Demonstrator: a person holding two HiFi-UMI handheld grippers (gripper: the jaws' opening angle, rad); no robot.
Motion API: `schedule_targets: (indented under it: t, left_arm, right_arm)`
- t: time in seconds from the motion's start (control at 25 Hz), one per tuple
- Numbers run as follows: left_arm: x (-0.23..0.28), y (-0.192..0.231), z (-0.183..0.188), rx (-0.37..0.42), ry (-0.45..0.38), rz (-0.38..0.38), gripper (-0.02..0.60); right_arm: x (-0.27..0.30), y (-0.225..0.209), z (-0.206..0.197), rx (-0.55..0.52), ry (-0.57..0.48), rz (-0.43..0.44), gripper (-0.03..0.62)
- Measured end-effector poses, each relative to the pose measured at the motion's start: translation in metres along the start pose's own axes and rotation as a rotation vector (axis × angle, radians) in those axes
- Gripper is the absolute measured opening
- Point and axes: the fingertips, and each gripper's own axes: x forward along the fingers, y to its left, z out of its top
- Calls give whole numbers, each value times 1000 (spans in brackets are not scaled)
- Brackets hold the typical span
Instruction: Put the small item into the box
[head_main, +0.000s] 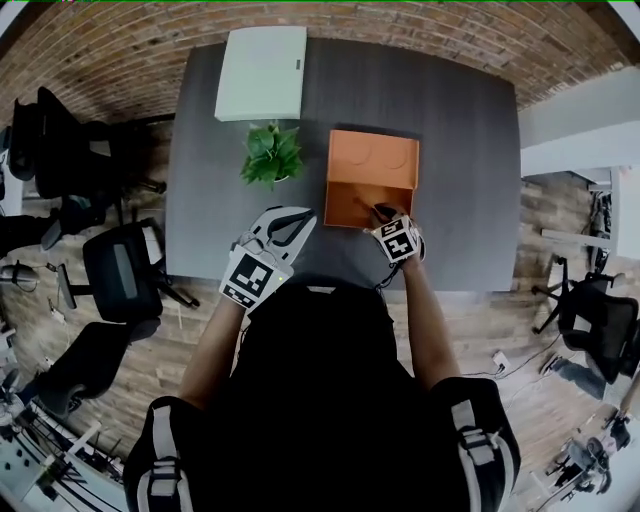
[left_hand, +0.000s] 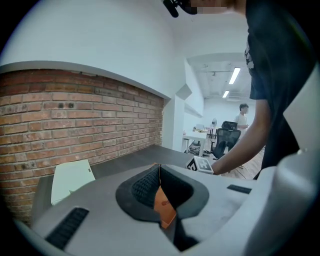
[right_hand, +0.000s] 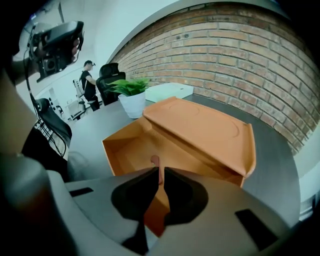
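- Orange box (head_main: 345, 205) (right_hand: 120, 150): open on the dark grey counter (head_main: 460, 180), near the counter's front edge; its lid (head_main: 372, 160) (right_hand: 200, 130) is folded back and lies flat on the far side, with two round embossed marks on its face
- Small pink item (right_hand: 155, 161): pinched upright between the fingers of the right gripper (head_main: 385, 214) (right_hand: 161, 172); its rounded upper end stands just clear of the fingertips, over the open compartment of the box and close to the front wall
- Right gripper: fingers drawn narrow, with only the thin item between them; in the head view its tips reach over the front edge of the box, and its marker cube (head_main: 398, 240) (left_hand: 202, 164) sits just behind
- Left gripper (head_main: 300, 220) (left_hand: 160, 167): fingers closed tip to tip, nothing gripped; a sliver of orange shows through the gap below the tips; it is held over the counter to the left of the box, apart from it, tips pointing towards it
- Potted plant (head_main: 271, 153) (right_hand: 131, 95): green leaves in a white pot, just left of the lid
- Pale flat carton (head_main: 262, 72) (left_hand: 72, 180) (right_hand: 170, 91): at the counter's far edge, beyond the plant
- Brick wall (right_hand: 240, 55): runs behind the counter
- Office chairs (head_main: 125, 270): black, on the wooden floor to the left of the counter
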Motion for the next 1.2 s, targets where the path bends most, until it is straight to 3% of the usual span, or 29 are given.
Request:
schedule_targets:
  t: [0.16,0.72,1.2]
  left_arm:
    - [2,-5,3,7,-11,-32,23]
    - [5,-18,9,52,-44,-121,23]
    - [-14,-32,5,82,-71,-176,23]
  right_arm:
    - [-20,0,0,39,-38,-41,28]
    - [-79,19,-4,92,-117,-148,25]
    - [-123,74,16,90,-267,-154,25]
